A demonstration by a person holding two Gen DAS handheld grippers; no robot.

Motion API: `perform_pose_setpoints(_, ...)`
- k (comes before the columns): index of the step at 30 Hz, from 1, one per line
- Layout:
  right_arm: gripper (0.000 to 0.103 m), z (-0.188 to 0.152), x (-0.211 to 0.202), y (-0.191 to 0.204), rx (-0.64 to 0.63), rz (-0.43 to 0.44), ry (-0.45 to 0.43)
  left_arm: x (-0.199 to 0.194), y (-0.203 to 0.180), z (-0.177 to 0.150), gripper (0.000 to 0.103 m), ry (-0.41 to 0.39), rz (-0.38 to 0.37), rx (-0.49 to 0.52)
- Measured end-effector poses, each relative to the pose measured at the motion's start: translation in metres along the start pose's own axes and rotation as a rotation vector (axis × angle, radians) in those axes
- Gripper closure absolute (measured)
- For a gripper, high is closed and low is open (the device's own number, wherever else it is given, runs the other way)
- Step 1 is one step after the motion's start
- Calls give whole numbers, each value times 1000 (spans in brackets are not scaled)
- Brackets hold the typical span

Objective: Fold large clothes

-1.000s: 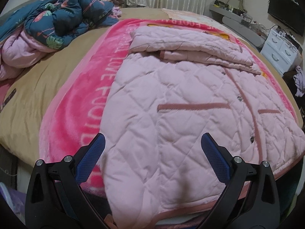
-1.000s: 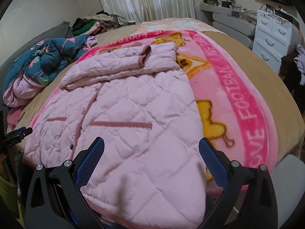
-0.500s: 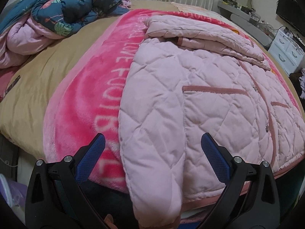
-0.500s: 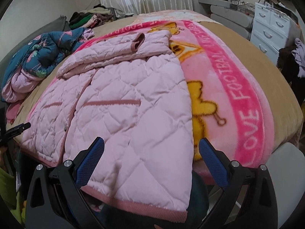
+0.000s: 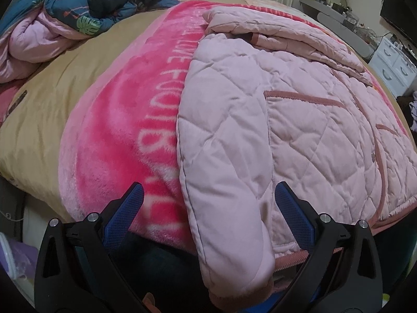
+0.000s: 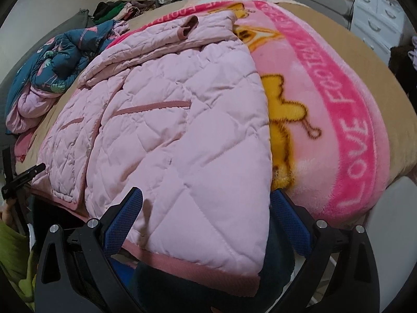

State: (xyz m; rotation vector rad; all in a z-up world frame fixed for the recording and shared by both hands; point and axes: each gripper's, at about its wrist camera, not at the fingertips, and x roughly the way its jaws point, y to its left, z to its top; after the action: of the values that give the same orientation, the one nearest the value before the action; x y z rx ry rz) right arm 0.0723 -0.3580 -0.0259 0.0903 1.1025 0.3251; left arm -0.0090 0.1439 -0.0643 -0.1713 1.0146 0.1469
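A pale pink quilted jacket (image 5: 299, 120) lies front-up on a pink blanket (image 5: 125, 130), sleeves folded across its top. Its hem hangs over the bed's near edge. My left gripper (image 5: 208, 219) is open, its blue pads either side of the jacket's left bottom corner, not closed on it. In the right wrist view the same jacket (image 6: 169, 120) fills the middle, and my right gripper (image 6: 204, 217) is open astride the right bottom corner and its darker pink hem band (image 6: 198, 274). The left gripper's black tip (image 6: 23, 180) shows at the far left edge.
A rumpled blue floral quilt (image 5: 86, 2) and pink bedding lie at the bed's far left. White drawers (image 6: 378, 18) and a grey shelf (image 5: 338, 23) stand to the right. A heap of clothes (image 6: 122, 7) sits at the head of the bed by the curtain.
Both grippers have dropped lower and closer to the bed's near edge, each sliding outward to a bottom corner of the jacket. Both stay open.
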Motion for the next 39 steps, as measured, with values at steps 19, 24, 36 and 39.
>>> perform_pose_setpoints(19, 44, 10, -6, 3, -61, 70, 26, 23, -14, -12, 29, 70, -119, -9)
perform_pose_setpoints(24, 34, 4, -2, 19, -145, 40, 67, 18, -18, -10, 50, 48, -97, -5)
perform_pose_setpoints(36, 75, 6, -16, 17, -155, 123, -53, -17, -24, 1, 93, -61, -120, 18)
perform_pose_setpoints(39, 79, 14, -27, 15, -130, 170, -127, -30, -23, 11, 93, -99, -127, 9)
